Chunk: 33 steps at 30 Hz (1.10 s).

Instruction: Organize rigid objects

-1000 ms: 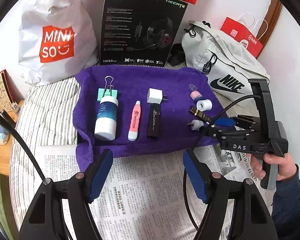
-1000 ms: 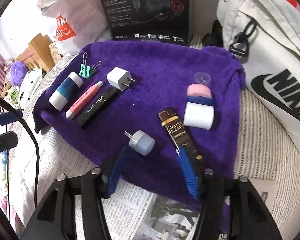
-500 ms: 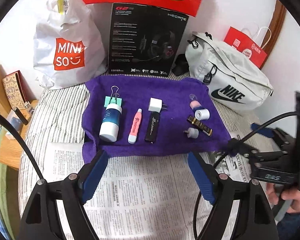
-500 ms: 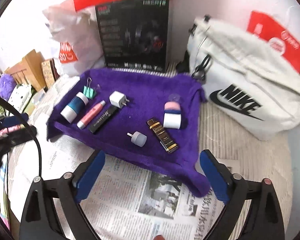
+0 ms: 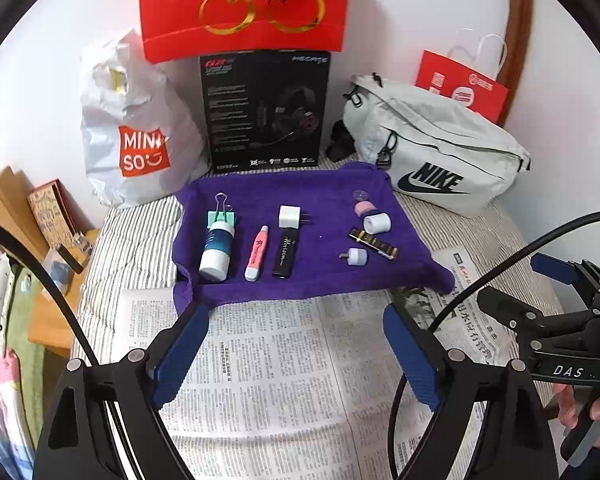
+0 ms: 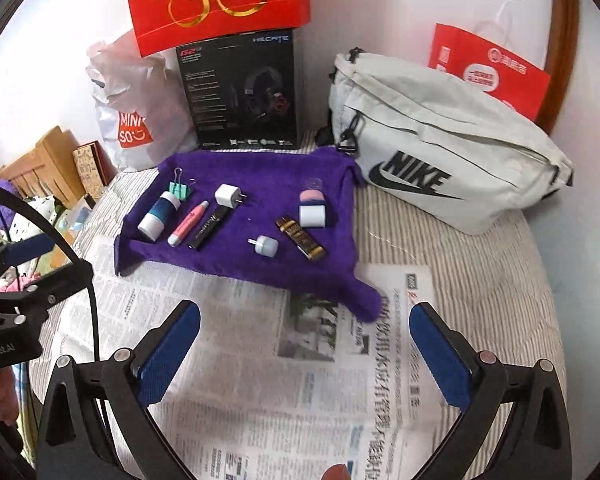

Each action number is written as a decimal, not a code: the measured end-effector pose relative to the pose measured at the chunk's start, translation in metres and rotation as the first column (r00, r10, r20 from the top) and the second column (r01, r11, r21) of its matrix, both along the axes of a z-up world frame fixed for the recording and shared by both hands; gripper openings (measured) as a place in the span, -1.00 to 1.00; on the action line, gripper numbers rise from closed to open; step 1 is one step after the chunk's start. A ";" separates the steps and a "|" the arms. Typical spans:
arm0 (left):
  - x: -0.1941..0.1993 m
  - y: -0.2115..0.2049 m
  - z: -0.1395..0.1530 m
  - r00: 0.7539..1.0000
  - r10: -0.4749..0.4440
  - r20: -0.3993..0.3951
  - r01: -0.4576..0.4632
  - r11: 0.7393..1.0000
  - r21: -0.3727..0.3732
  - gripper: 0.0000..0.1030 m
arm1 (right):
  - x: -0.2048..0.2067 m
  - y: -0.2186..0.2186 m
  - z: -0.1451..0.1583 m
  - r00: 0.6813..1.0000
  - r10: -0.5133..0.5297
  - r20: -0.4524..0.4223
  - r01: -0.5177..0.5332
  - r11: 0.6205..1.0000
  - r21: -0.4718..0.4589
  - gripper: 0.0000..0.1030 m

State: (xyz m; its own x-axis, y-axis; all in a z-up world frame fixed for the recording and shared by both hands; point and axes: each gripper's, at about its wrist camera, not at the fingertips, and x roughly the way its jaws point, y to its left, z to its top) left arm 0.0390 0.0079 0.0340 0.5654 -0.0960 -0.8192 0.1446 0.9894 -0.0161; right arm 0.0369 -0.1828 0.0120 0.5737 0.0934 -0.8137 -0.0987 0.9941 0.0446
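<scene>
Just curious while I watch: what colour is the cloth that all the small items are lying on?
The cloth is deep purple, seen best from the left wrist view.

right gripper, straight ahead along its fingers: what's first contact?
Probably the newspaper. The right gripper, jaws opening with nothing between them, aims down at bare print; the purple towel edge lies just beyond. Depth is uncertain through the fisheye.

A: What lies on the purple towel (image 5: pixel 324 272)?

B: At its left, a white-and-teal bottle (image 5: pixel 217 251) below a green binder clip (image 5: pixel 221 217), then a pink pen (image 5: pixel 257 253) and a black stick (image 5: pixel 286 253) under a white plug (image 5: pixel 290 217), all lying flat.

A: And the right side?

B: A small white adapter (image 5: pixel 356 257), a dark gold-lettered bar (image 5: pixel 374 243) (lying slantwise), and a white-capped pink tube (image 5: pixel 372 218).
</scene>
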 end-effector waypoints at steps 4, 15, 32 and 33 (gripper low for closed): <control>-0.009 -0.006 0.006 1.000 -0.002 0.009 0.002 1.000 0.009 0.73 | -0.011 -0.005 0.004 1.000 -0.008 0.003 0.008 1.000 -0.007 1.00; -0.028 -0.017 0.015 1.000 -0.007 0.027 0.007 1.000 0.023 0.73 | -0.040 -0.013 0.020 0.998 -0.034 0.047 0.035 0.999 -0.019 1.00; -0.043 -0.009 0.024 0.999 0.028 0.045 -0.029 0.999 0.026 0.76 | -0.060 -0.015 0.027 0.997 -0.054 0.062 0.055 0.998 -0.022 1.00; -0.044 -0.008 0.023 0.999 0.030 0.043 -0.031 0.999 0.026 0.76 | -0.060 -0.015 0.027 0.997 -0.055 0.061 0.057 0.998 -0.022 1.00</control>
